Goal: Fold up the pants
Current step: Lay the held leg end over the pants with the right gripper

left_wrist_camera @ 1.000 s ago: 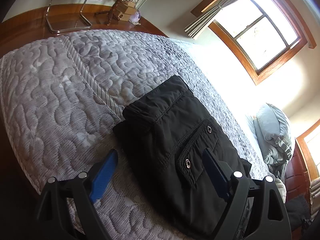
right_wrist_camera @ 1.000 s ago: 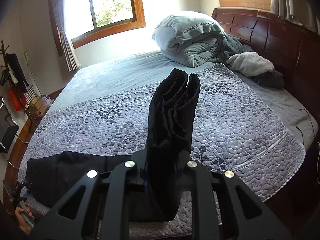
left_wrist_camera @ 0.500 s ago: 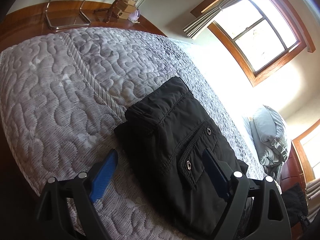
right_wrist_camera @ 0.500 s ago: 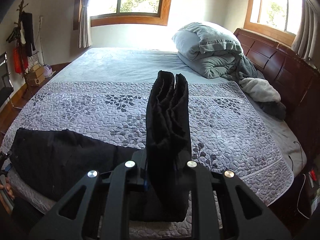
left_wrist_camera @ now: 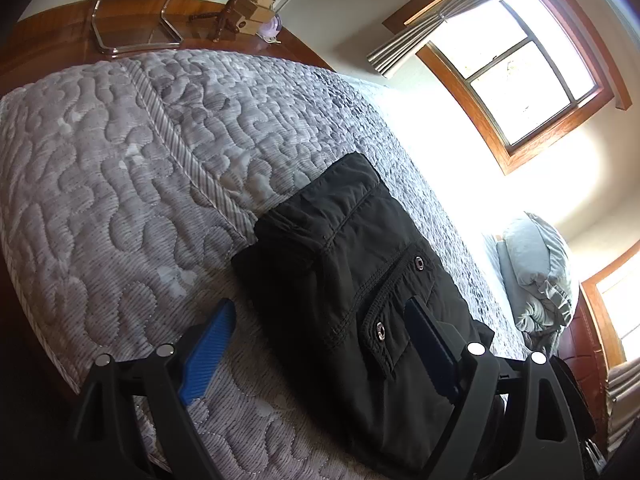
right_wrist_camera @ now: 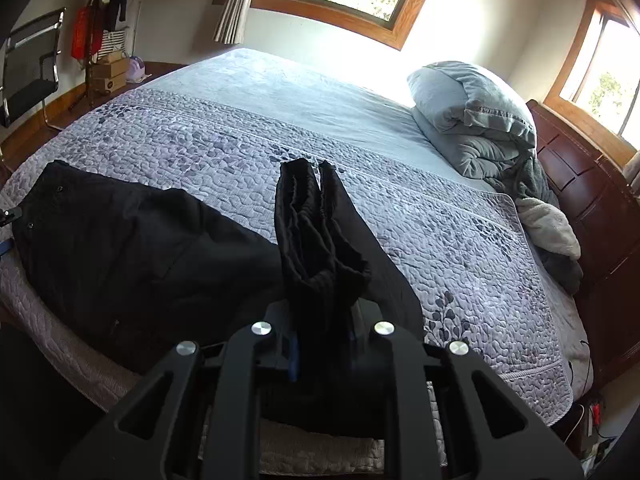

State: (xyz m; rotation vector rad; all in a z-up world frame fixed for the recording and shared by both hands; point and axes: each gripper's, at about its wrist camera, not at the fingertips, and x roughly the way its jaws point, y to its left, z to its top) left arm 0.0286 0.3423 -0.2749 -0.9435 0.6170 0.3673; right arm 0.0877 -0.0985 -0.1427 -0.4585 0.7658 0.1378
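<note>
Right tongs (right_wrist_camera: 322, 354), clamped on bunched pants (right_wrist_camera: 120, 248), have swung toward nine o'clock across the bed (right_wrist_camera: 400, 200), starting the fold; left tongs (left_wrist_camera: 320, 344) wait apart.

The left gripper (left_wrist_camera: 320, 340) hovered with its jaws spread wide, one blue pad (left_wrist_camera: 208, 344) at seven o'clock in its own view, the other at four o'clock. The right gripper (right_wrist_camera: 322, 344) was clamped tight, its black fingers (right_wrist_camera: 248, 360) pointing toward twelve o'clock with dark fabric pinched between them.
</note>
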